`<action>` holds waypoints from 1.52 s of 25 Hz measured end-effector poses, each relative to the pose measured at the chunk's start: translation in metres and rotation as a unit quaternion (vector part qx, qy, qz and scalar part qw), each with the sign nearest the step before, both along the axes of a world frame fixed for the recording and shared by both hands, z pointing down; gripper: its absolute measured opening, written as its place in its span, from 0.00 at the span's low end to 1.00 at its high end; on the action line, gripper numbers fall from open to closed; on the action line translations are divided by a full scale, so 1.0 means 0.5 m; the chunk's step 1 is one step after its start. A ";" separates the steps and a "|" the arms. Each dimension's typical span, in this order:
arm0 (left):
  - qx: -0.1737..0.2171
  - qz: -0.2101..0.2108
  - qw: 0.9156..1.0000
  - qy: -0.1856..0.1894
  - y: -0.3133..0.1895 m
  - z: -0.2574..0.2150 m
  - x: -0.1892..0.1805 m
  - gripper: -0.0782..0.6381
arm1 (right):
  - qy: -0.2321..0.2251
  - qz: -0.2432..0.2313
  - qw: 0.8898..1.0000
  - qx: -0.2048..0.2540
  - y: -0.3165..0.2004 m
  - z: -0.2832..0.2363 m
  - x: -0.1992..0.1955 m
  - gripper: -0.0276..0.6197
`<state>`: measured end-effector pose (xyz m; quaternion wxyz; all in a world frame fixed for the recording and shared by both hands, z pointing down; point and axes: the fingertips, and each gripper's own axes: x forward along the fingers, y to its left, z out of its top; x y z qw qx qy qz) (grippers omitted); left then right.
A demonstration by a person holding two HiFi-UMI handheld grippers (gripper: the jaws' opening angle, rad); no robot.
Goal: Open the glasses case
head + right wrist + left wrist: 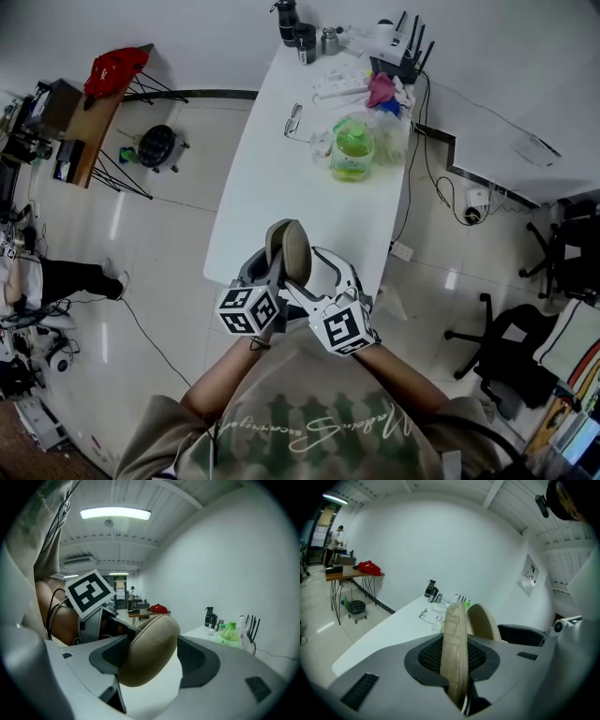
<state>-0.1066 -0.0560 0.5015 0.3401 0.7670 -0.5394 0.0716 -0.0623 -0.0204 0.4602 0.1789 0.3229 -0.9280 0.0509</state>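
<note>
A tan, zip-edged glasses case (pixel 289 248) is held up over the near end of the white table (pixel 272 178), in front of the person's chest. Its two shells stand a little apart. In the left gripper view my left gripper (pixel 270 272) is shut on the zip rim of one shell (pixel 457 644), and the other shell (pixel 483 623) leans away behind it to the right. My right gripper (pixel 307 274) comes in from the right, and its jaws clasp the rounded back of a shell (pixel 150 648). The inside of the case is hidden.
Further along the table lie a pair of glasses (pixel 293 120), a green bottle (pixel 352 150), a power strip (pixel 342 86), dark flasks (pixel 295 33) and a router (pixel 398 56). A black stool (pixel 157 145) stands left of the table and an office chair (pixel 506 347) to the right.
</note>
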 end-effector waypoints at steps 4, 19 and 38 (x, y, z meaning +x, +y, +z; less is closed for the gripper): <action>-0.021 -0.024 0.999 0.011 0.009 0.022 -0.012 0.22 | 0.045 -0.009 0.999 0.019 0.009 0.009 -0.008 0.56; -0.006 -0.041 0.998 0.038 0.015 0.004 -0.025 0.22 | 0.114 -0.041 0.992 0.043 0.023 0.033 -0.007 0.44; 0.034 0.068 0.996 -0.039 0.036 -0.016 0.026 0.21 | -0.005 0.070 0.995 -0.075 -0.053 0.071 0.108 0.24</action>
